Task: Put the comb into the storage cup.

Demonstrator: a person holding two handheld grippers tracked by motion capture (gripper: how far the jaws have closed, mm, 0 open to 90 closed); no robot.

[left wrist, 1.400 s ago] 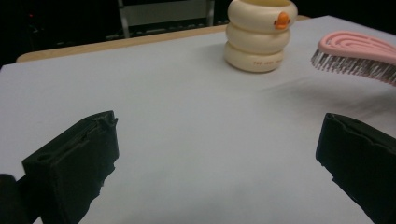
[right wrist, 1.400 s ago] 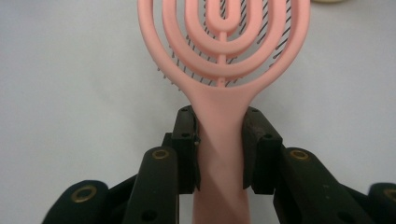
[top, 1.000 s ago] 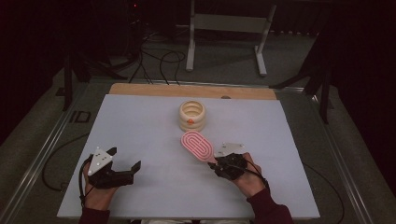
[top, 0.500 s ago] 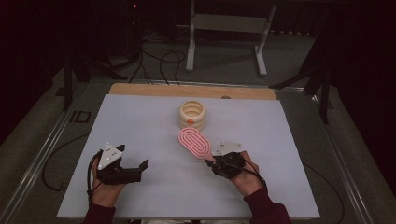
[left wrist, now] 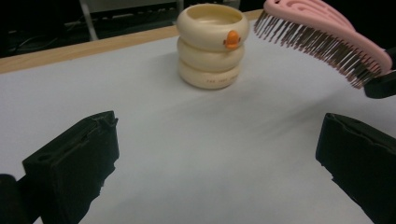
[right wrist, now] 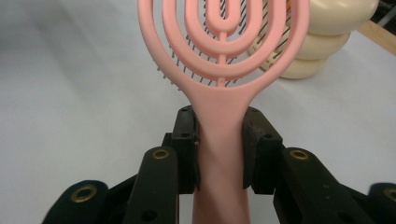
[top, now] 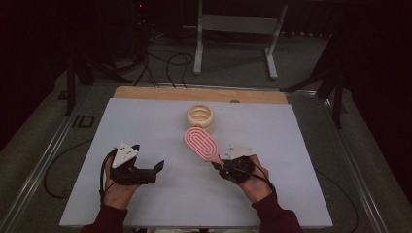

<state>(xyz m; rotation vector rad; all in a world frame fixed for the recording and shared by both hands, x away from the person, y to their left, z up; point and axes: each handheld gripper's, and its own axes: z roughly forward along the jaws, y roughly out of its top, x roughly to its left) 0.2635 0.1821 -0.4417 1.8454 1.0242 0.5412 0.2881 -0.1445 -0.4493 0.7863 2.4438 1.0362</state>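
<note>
the right gripper (top: 217, 165) has its 2 jaws pressed on the handle of the pink hairbrush (top: 201, 143) — in the right gripper view the handle (right wrist: 220, 140) sits tight between both pads. the brush is lifted above the white table (top: 291, 145), near the middle of it, with the head pointing to the far edge and the bristles (left wrist: 322, 46) facing down. just behind the brush head, close to the far edge, stands the cream ringed cup (top: 200, 115) with a small orange mark (left wrist: 231, 38). the left gripper (top: 156, 168) is near the front-left corner — its jaws stand wide apart and hold nothing, pointing across the table toward the brush.
</note>
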